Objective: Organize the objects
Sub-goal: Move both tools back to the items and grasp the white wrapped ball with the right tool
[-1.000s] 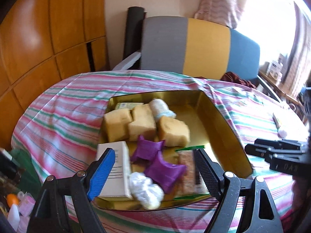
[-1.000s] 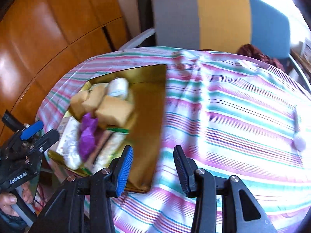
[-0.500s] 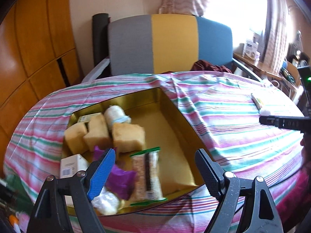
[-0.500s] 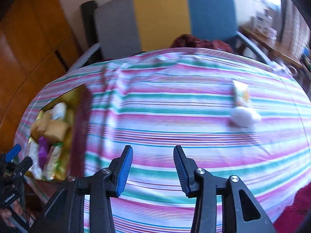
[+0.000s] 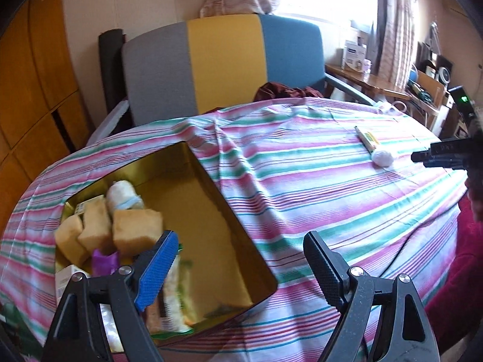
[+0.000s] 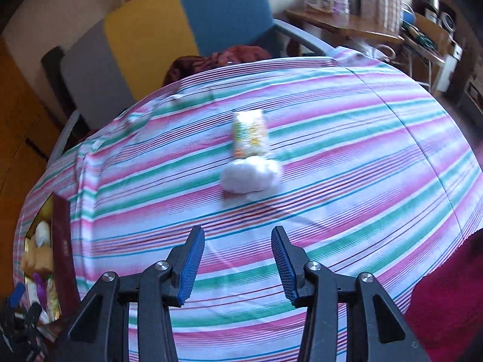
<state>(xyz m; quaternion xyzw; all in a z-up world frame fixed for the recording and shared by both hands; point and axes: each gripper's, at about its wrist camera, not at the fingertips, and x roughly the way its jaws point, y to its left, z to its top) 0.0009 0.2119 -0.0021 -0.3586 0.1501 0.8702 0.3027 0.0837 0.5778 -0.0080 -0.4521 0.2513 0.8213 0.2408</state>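
Note:
A gold tin box (image 5: 211,241) sits on the striped tablecloth at the left, holding yellow sponge-like blocks (image 5: 135,230), a white roll (image 5: 122,194), purple wrappers (image 5: 104,261) and snack packets (image 5: 178,295). My left gripper (image 5: 238,268) is open and empty over the box's near right corner. A white wrapped ball (image 6: 250,176) and a colourful snack packet (image 6: 249,134) lie side by side on the cloth. My right gripper (image 6: 238,267) is open and empty, a short way in front of the ball. The box also shows in the right wrist view (image 6: 62,250).
A grey, yellow and blue chair (image 5: 223,60) stands behind the table. Dark red cloth (image 5: 286,90) lies on its seat. Wooden cabinets (image 5: 33,90) are at the left, a cluttered side table (image 5: 377,81) at the right. The striped cloth (image 6: 362,150) covers the round table.
Both grippers have swung to the right. The right gripper now faces the white ball and packet instead of the box; the left gripper now sits over the box's right corner.

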